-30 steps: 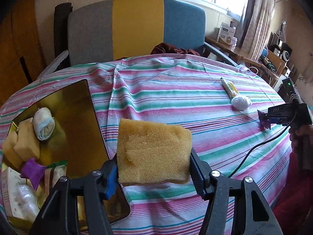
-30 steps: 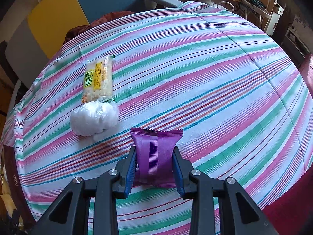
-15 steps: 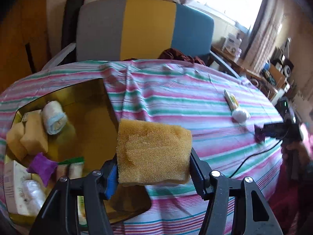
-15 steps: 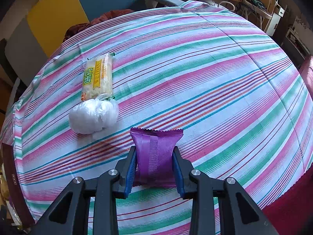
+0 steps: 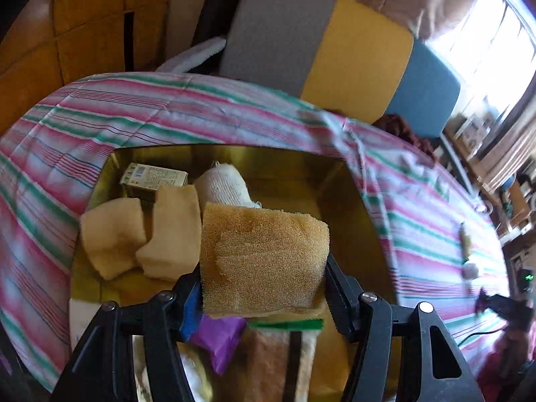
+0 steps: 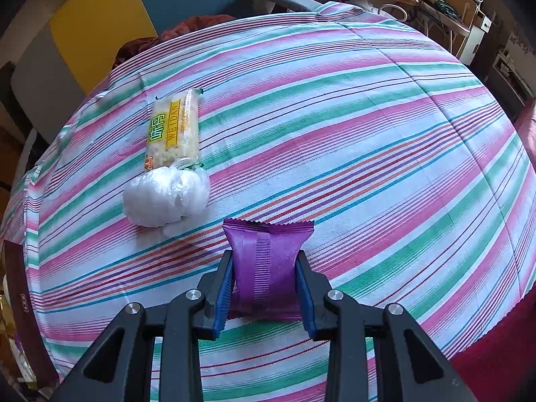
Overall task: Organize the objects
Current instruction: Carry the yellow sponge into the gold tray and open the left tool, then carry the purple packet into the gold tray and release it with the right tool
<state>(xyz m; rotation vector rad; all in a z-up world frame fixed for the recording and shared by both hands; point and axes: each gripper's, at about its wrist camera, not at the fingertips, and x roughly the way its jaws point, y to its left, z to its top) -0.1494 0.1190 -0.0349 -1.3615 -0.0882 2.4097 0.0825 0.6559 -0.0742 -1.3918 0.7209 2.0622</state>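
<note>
Gold tray (image 5: pixel 351 194) only in left view; white bundle (image 6: pixel 165 197) clear in right

left wrist: close, down over gold tray (image 5: pixel 351 181) | right wrist: low across striped tablecloth (image 6: pixel 335 140) | shared: tablecloth

Room setting, daylit.
A grey, yellow and blue chair (image 5: pixel 335 43) stands behind the striped tablecloth (image 6: pixel 335 117); a bright window (image 5: pixel 495 33) lies right.
</note>
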